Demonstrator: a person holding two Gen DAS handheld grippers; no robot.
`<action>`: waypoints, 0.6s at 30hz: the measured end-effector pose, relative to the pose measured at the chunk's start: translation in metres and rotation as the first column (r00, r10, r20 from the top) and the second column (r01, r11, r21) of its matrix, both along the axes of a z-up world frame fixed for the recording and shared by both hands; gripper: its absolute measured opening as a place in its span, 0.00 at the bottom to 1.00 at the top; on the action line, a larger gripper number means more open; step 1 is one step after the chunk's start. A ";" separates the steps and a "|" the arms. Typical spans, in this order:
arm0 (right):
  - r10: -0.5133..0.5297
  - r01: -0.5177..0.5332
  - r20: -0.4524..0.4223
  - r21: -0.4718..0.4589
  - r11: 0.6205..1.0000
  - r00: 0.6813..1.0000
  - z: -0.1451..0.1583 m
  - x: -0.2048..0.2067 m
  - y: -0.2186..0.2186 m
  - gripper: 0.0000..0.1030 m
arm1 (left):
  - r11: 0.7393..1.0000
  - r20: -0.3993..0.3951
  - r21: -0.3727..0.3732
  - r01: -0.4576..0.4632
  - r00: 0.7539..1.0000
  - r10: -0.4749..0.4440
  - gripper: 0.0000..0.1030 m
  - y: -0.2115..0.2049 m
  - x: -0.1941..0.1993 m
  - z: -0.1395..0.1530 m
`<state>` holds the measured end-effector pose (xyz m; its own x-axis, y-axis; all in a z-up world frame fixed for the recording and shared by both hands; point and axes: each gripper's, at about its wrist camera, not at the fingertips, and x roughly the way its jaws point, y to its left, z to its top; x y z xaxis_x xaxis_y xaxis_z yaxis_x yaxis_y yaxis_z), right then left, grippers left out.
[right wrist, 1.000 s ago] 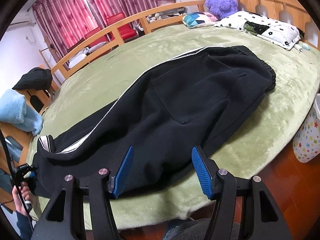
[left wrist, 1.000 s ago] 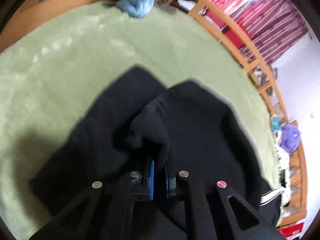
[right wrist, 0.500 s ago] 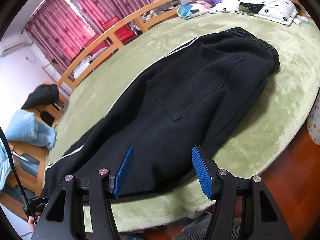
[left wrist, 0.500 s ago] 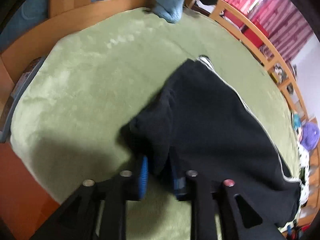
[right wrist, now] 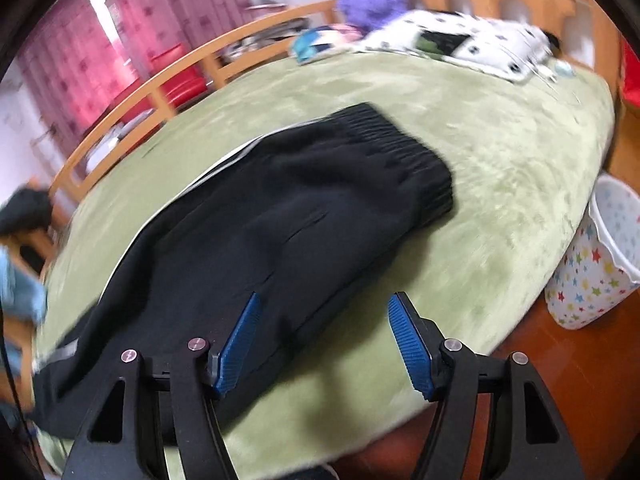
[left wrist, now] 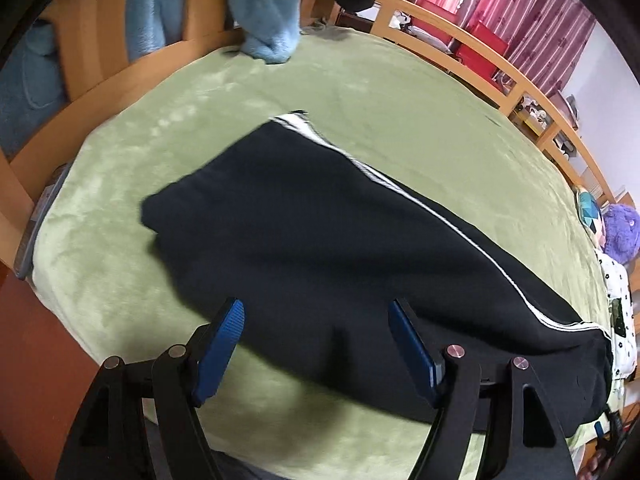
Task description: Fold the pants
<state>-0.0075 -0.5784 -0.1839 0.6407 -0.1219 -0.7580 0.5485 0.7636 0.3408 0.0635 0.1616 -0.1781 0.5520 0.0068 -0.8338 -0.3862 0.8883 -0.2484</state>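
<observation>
Black pants (left wrist: 320, 240) lie lengthwise near the bed's (left wrist: 120, 208) front edge; both grippers' fingers (left wrist: 222, 344) (right wrist: 240, 340), just widened, stand apart, empty.

No text, label, brand, number or sign can be read in either view; the blur and the fisheye bend leave only patterns, such as stars and flowers, and no letters.

Each of the two tongs, the left tongs (left wrist: 316, 340) and the right tongs (right wrist: 322, 336), is a matte black frame with triangular cut-outs, round silver screw heads on the linkage arms, and two ribbed blue fingers (left wrist: 218, 346) tapering forward to narrow tips.
</observation>
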 end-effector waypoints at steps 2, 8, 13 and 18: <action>-0.045 0.041 0.040 0.104 0.994 0.998 -0.010 0.007 -0.025 0.73 | 1.000 -0.016 0.003 0.006 1.000 -0.006 0.71 -0.018 0.005 -0.002; -0.126 0.087 0.085 0.368 0.926 0.988 -0.055 0.053 -0.068 0.58 | 1.000 -0.031 0.014 0.012 0.999 -0.011 0.71 -0.050 0.020 -0.001; -0.024 -0.057 0.319 0.241 0.969 0.948 0.003 0.042 -0.083 0.15 | 0.998 -0.010 0.045 0.037 0.999 -0.037 0.71 -0.049 0.031 0.018; 0.044 -0.050 0.047 0.145 0.988 0.998 -0.027 0.056 -0.083 0.25 | 0.994 0.030 0.101 0.028 0.999 -0.031 0.71 -0.034 0.031 0.026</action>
<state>0.0486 -0.6614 -0.2113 0.6757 0.0193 -0.7369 0.4953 0.7285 0.4732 0.0947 0.1271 -0.1525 0.5790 0.0731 -0.8120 -0.3530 0.9203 -0.1689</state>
